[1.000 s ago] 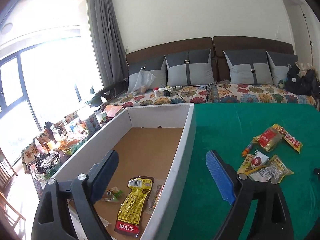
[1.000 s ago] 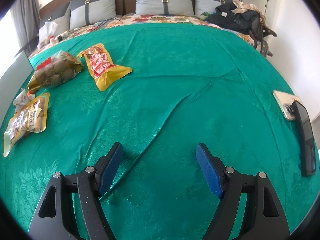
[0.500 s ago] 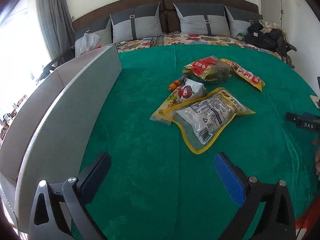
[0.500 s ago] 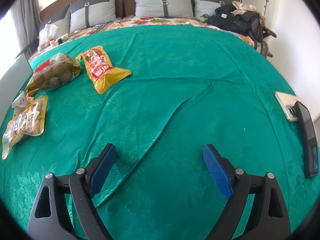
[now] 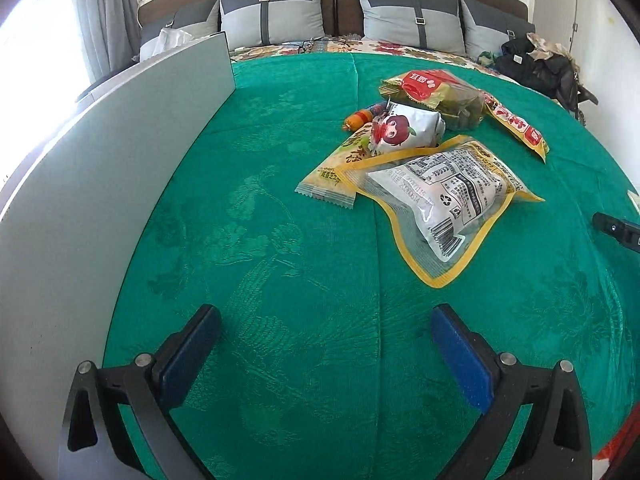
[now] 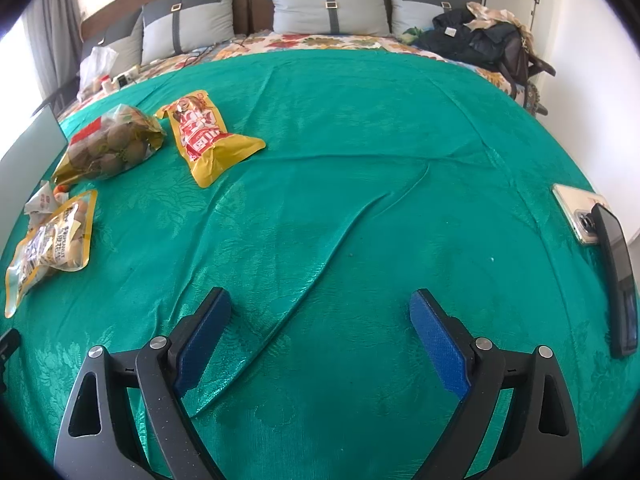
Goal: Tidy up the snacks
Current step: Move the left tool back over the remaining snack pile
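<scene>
snacks lie in a loose cluster on the green cloth [image 5: 280,240] ahead and to the right of your left tool [image 5: 326,322]. nearest you is the yellow-edged pouch [image 5: 444,196], back side up with its printed label showing. its upper left edge overlaps a flat yellow packet [image 5: 334,168]. a small white bag with a red cartoon face [image 5: 404,128] sits on that packet, and a little orange stick [image 5: 358,119] pokes out just behind it. farther back is the clear bag with a red label [image 5: 436,92], full of round brown pieces, and beside it on the right a long red and yellow packet [image 5: 516,128].

your left tool has its blue pads spread wide and holds nothing; it hangs over bare cloth, well short of the pouch. the grey wall of the box [image 5: 100,184] runs along your left side, and its inside is hidden from this view.

your right tool [image 6: 320,320] is also spread wide and empty, over a long crease in the cloth. from its camera the same snacks are far off to the left: the yellow-edged pouch [image 6: 52,240], the clear bag [image 6: 112,144] and the red and yellow packet [image 6: 204,136]. two phones [image 6: 600,240] lie at the right edge of the cloth, the dark one overlapping the pale one. grey cushions [image 6: 328,4] line the sofa behind.
</scene>
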A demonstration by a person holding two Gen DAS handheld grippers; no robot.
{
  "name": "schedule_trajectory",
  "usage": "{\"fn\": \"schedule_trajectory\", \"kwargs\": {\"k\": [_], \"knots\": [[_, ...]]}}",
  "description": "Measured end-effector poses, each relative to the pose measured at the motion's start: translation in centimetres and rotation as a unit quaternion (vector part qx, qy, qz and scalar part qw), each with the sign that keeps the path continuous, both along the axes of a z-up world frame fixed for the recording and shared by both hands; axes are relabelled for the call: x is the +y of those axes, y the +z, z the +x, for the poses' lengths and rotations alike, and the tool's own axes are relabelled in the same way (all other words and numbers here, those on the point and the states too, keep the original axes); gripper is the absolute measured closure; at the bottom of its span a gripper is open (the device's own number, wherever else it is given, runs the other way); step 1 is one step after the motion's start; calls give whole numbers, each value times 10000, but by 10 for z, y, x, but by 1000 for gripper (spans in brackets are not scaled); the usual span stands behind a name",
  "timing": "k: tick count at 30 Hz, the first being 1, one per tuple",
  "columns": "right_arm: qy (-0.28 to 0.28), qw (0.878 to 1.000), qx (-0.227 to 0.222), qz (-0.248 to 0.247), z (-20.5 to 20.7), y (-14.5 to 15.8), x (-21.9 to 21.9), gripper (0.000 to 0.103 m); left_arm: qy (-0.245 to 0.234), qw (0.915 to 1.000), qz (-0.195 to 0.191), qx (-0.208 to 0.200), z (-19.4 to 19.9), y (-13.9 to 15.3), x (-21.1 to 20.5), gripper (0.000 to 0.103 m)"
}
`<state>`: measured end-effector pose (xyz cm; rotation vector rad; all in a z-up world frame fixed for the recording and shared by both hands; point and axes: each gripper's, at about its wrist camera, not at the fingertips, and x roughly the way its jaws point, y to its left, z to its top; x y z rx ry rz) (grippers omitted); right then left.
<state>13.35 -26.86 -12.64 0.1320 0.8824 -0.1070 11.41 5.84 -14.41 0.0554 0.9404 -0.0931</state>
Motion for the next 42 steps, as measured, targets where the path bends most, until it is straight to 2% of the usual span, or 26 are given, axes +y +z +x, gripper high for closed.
{"fn": "schedule_trajectory", "kwargs": {"k": [42], "knots": [[10, 10000, 4, 0, 0, 0, 1, 8, -30, 10000, -57, 36, 5, 1, 2, 0]]}}
